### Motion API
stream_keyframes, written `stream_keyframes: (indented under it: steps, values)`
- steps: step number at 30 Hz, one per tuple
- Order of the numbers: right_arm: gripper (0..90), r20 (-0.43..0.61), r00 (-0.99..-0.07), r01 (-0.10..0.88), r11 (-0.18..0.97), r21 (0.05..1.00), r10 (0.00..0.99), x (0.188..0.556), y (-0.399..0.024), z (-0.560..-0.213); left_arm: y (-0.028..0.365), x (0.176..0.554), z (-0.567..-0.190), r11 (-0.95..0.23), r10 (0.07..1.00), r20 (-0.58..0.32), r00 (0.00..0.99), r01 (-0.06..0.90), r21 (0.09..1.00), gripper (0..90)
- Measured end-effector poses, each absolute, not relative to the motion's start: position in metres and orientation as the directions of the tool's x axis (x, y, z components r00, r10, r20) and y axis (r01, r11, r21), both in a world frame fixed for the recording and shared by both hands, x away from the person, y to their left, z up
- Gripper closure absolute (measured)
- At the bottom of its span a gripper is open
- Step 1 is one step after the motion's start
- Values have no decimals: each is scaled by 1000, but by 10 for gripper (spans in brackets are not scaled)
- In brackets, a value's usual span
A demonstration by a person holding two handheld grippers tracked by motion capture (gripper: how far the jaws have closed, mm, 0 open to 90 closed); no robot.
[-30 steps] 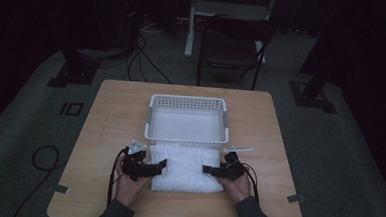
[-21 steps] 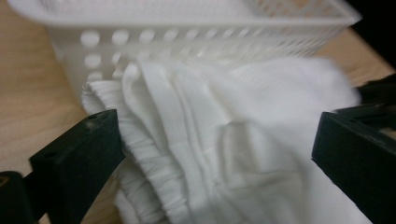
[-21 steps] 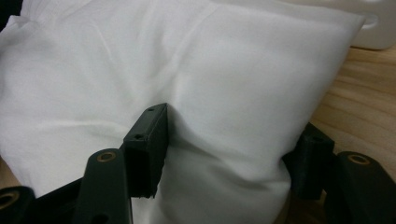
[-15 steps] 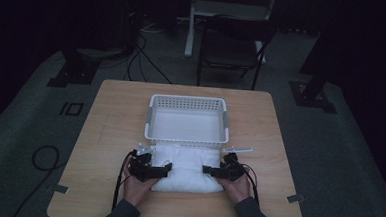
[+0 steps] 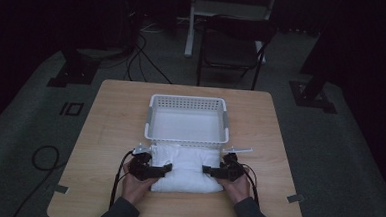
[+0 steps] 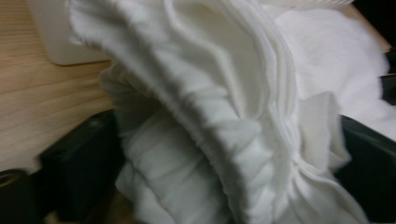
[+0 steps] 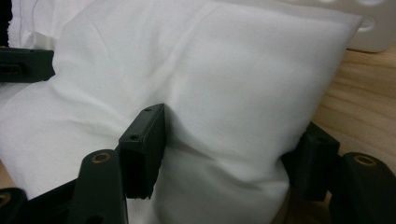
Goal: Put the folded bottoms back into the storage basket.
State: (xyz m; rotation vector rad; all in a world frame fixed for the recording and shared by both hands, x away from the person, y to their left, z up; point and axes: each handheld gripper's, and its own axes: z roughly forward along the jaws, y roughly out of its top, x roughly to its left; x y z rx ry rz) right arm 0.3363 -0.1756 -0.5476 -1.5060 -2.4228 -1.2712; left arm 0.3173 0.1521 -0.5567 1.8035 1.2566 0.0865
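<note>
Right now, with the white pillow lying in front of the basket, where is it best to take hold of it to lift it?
Probably at its two short ends, coming in level from each side. The pillow is soft and long across the table, so one grip in the middle would let it sag. The left gripper and right gripper already pinch those ends. The basket stands just behind.

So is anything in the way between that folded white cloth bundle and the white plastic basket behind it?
Nothing visible. The folded white cloth bundle lies right against the near wall of the white perforated plastic basket, whose inside looks bare. Both the left gripper and right gripper clamp the bundle's ends.
</note>
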Motion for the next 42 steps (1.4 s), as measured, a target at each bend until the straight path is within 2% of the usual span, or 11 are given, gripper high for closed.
stream_keyframes:
  steps: [1, 6, 11, 14, 19, 25, 42]
  values:
    - [380, 412, -534, 757, 202, 621, 738, 337, -176, -548, 153, 318, -558, -56, 759, -437, 483, 717, 695, 148]
    - [407, 426, -532, 763, 196, 616, 731, 337, -176, -548, 155, 321, -558, -40, 717, -505, 480, 752, 658, 284]
    - [547, 438, -542, 754, 185, 630, 717, 335, -175, -548, 158, 327, -559, -28, 681, -564, 467, 786, 617, 403]
    - [609, 408, -560, 732, 200, 652, 721, 332, -173, -546, 158, 328, -559, -33, 674, -568, 473, 787, 616, 429]
    - [660, 372, -574, 707, 212, 675, 729, 329, -171, -544, 156, 325, -556, -45, 682, -543, 490, 769, 638, 462]
    - [681, 326, -594, 672, 232, 703, 735, 323, -169, -541, 153, 319, -551, -71, 701, -491, 517, 736, 674, 503]
    - [696, 239, -640, 599, 279, 751, 730, 308, -167, -533, 148, 299, -539, -93, 731, -415, 541, 682, 725, 522]
